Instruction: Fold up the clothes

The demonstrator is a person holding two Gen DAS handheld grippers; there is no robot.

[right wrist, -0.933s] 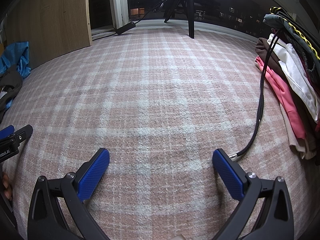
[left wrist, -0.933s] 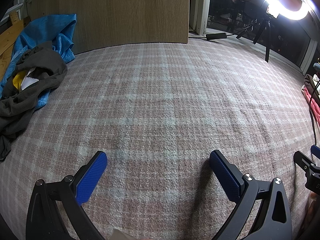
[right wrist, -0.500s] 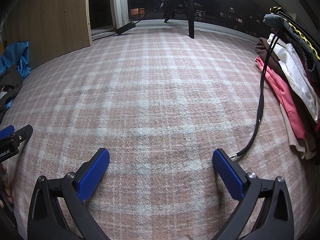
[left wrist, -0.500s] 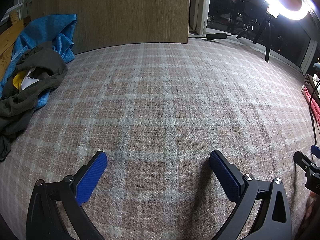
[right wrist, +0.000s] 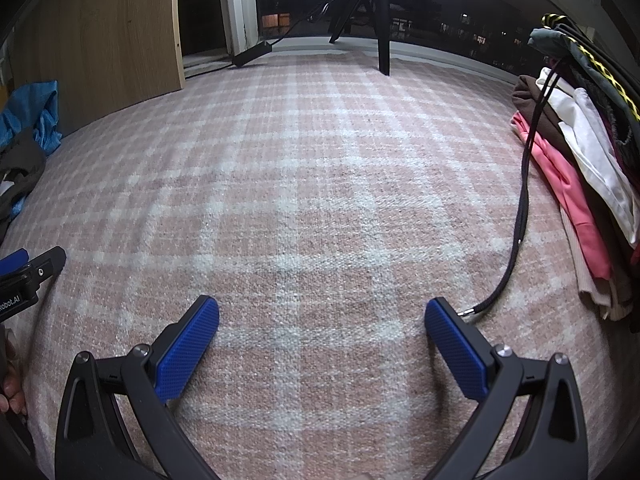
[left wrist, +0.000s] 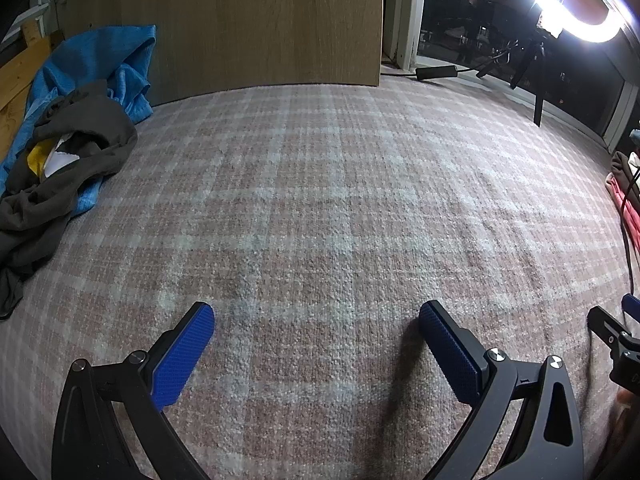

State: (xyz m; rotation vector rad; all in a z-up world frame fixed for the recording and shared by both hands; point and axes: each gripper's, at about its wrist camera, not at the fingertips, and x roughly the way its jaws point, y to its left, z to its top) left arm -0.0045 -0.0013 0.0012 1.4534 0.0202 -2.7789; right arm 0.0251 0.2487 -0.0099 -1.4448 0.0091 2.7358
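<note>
Two heaps of clothes flank a pink plaid bed surface (left wrist: 320, 208). On the left, a dark grey garment (left wrist: 68, 160) lies crumpled over a blue one (left wrist: 100, 60), both also visible in the right wrist view as the blue cloth (right wrist: 32, 116). On the right, a pile of clothes (right wrist: 580, 168) holds pink, white and brown pieces, with a black drawstring (right wrist: 520, 208) trailing onto the bed. My left gripper (left wrist: 316, 324) hovers open over bare plaid, nothing between its blue pads. My right gripper (right wrist: 322, 320) is open too, its right fingertip near the drawstring's metal tip.
A wooden panel (left wrist: 260, 20) stands at the far edge. A tripod (right wrist: 380, 12) and a black power strip (right wrist: 252, 52) sit by the dark window. A ring light (left wrist: 576, 8) glares at upper right. A hand (right wrist: 10, 384) shows at the left edge.
</note>
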